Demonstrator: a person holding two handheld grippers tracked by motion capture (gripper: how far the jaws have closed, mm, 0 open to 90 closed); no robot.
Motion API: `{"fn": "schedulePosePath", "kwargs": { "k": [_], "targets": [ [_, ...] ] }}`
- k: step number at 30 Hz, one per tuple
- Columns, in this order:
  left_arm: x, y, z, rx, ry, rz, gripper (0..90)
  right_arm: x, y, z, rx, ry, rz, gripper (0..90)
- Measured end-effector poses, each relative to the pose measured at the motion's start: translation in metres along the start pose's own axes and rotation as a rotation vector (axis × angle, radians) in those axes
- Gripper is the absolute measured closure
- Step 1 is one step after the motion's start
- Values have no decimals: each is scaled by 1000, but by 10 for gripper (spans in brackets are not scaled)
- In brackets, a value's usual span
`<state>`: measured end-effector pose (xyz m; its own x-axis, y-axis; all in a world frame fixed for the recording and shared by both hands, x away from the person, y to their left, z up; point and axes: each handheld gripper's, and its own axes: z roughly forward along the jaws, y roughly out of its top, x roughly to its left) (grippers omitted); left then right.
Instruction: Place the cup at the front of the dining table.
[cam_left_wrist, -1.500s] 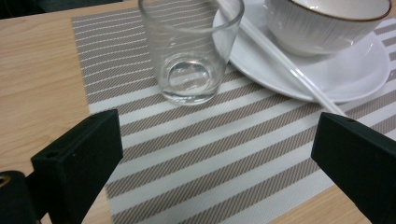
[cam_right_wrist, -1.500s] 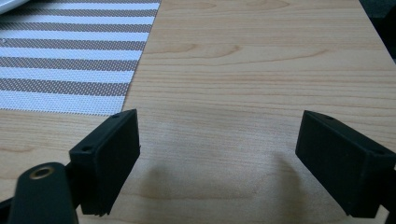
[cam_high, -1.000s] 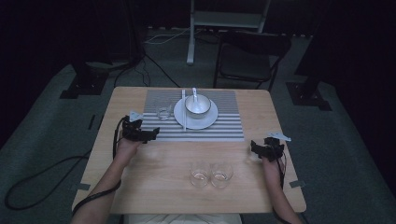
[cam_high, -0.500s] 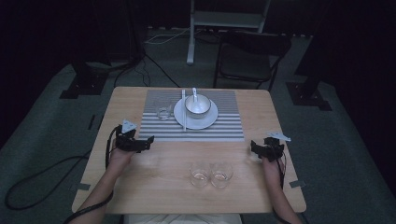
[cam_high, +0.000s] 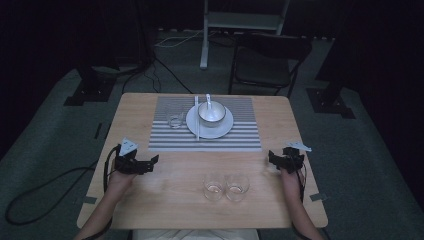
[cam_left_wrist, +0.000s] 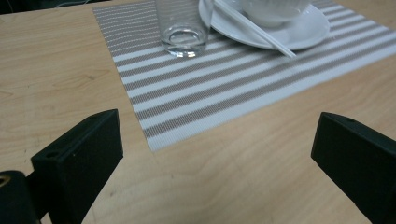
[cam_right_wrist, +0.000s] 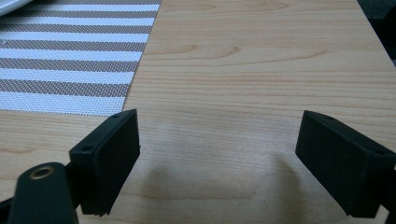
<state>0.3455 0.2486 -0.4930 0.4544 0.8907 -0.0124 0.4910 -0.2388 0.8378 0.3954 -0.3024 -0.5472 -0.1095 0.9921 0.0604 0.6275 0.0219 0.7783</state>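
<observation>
Table (cam_high: 165, 200), light wood, with striped placemat (cam_high: 240, 137) on its far half. On the mat: white plate (cam_high: 222, 129) carrying a bowl (cam_high: 211, 113) and a white chopstick (cam_high: 196, 120); one glass (cam_high: 175, 118) just left of the plate. Two more glasses (cam_high: 225, 186), side by side, near the front edge. Left gripper (cam_high: 150, 162), jaws wide, empty, now drawn back off the mat's near-left corner. Right gripper (cam_high: 274, 159), jaws wide, empty, unmoved at the right edge.
</observation>
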Motion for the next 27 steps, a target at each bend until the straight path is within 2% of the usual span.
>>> {"fn": "schedulePosePath", "kwargs": {
  "k": [5,13,17,27],
  "targets": [
    [0,-10,-10,2,-6,-3,27,1,0,0,-2,-2,-5,131],
    [-3,-28,-25,-8,19,0,27,1,0,0,-2,-2,-6,131],
    [-5,-38,-31,8,7,-2,27,1,0,0,0,-3,-5,131],
    [-12,-58,-43,12,11,-2,27,1,0,0,1,-6,-5,131]
  ]
}}
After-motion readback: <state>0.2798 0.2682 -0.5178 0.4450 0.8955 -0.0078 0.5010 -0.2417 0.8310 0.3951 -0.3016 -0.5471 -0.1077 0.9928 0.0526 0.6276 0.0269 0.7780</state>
